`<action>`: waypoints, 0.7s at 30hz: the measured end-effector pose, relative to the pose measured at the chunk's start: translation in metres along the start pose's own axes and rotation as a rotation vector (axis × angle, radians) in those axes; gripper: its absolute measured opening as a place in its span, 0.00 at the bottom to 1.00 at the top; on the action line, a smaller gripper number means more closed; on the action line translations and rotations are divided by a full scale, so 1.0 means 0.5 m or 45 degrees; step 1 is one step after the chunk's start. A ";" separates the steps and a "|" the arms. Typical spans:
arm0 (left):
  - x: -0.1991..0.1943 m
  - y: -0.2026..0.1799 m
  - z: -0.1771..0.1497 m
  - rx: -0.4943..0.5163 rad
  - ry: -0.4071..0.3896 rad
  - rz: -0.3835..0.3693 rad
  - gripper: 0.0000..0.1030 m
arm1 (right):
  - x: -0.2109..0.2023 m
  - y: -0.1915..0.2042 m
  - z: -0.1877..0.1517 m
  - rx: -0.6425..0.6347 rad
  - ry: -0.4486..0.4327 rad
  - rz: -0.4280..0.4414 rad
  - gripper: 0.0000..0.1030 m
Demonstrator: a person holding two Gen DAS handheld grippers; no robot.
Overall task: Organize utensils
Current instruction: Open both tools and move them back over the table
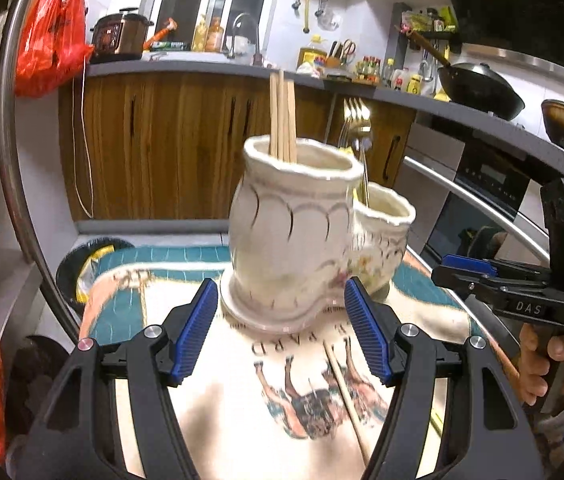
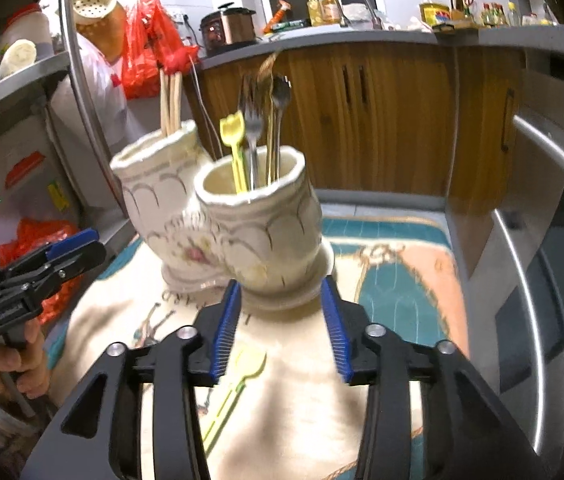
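The right gripper (image 1: 467, 268) carries the raised letters "DAS" on its black body. On the printed cloth (image 1: 242, 412) beneath the left gripper (image 1: 280, 330), upside-down letters "PARD" show just beyond the fingertips, beside a horse print.

The cream ceramic holder (image 1: 294, 236), two joined pots, stands upright straight ahead of both grippers, its base just past their blue pads (image 1: 198, 332). The chopsticks (image 1: 282, 116) stand near vertical in the taller pot, tips up. The forks (image 2: 252, 120) and a yellow plastic spoon (image 2: 234, 140) stand in the lower pot, heads up.

A loose chopstick (image 1: 346, 392) lies flat below the left gripper, its long axis running away from the camera and slightly leftward. A second yellow spoon (image 2: 238, 376) lies flat under the right gripper (image 2: 282, 330), bowl toward the holder.

Both grippers are released, jaws apart and empty.
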State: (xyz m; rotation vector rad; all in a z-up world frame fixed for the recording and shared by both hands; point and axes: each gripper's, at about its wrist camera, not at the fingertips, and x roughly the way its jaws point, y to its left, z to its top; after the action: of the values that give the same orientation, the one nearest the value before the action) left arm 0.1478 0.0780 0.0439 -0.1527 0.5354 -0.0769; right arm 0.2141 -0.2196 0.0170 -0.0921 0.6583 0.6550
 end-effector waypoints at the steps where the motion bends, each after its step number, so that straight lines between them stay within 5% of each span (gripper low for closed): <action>1: 0.004 0.003 -0.008 -0.018 0.024 0.001 0.64 | 0.005 0.000 -0.009 -0.004 0.009 -0.007 0.43; 9: 0.050 -0.019 -0.055 -0.010 0.231 -0.082 0.62 | 0.044 -0.002 -0.062 -0.013 0.172 0.007 0.47; 13: 0.069 -0.053 -0.072 0.052 0.319 -0.120 0.53 | 0.041 0.012 -0.064 -0.032 0.187 0.051 0.51; 21: 0.083 -0.085 -0.092 0.138 0.378 -0.095 0.47 | 0.059 0.029 -0.081 -0.063 0.261 0.070 0.51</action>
State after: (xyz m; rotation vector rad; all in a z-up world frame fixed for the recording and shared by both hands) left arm 0.1583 0.0255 -0.0090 -0.0547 0.8201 -0.2029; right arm 0.2012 -0.2035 -0.0307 -0.1897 0.8443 0.7206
